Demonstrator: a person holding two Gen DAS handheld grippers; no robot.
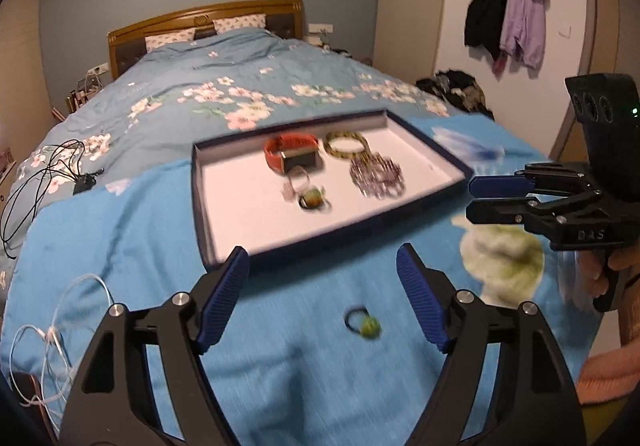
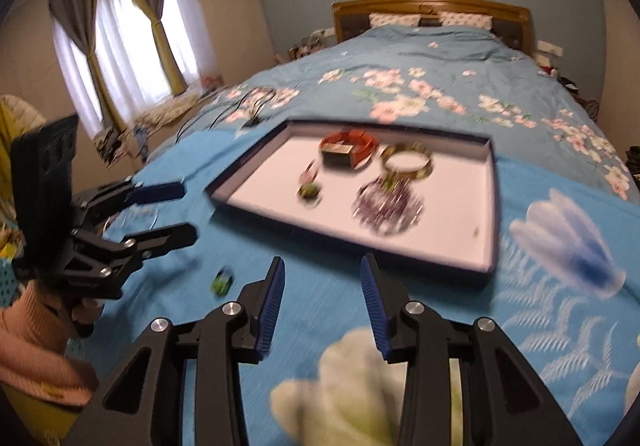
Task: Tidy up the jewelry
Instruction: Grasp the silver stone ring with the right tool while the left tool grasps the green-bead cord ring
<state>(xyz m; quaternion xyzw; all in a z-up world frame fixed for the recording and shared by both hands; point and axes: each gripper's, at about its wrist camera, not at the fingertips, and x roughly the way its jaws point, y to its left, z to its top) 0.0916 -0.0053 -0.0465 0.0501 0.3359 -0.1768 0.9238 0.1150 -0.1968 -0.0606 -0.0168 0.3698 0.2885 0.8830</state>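
Your left gripper (image 1: 322, 262) hung over the bright blue blanket (image 1: 120, 246) with its jaws spread wide and nothing between them, and just ahead of those blue pads a small hair tie with a green bead (image 1: 362, 325) lay loose on the cloth, still outside the tray. Your right gripper (image 2: 322, 274) sat beside it with its jaws partly apart, also empty, hovering over the blanket's big pale flower print (image 2: 352, 378) close to the near edge of the tray. The shallow tray (image 1: 440, 153), dark-rimmed with a white floor, rested on the bed straight in front of you. Inside it, the orange watch band (image 1: 290, 155) lay toward the far side, the yellow-green bangle (image 1: 346, 143) just to its right, the purple beaded bracelet (image 1: 376, 173) nearer you below the bangle, and a small ring-like piece with a green stone (image 1: 312, 199) toward the middle; motion blur hid the finer detail. From the right wrist camera the same green-beaded tie (image 2: 222, 282) showed to the left of your jaws, between the two grippers. A black cable (image 1: 40, 173) trailed over the flowered duvet (image 1: 240, 85) at the far left, and a thin white cord (image 1: 52, 330) looped on the blanket by your left gripper
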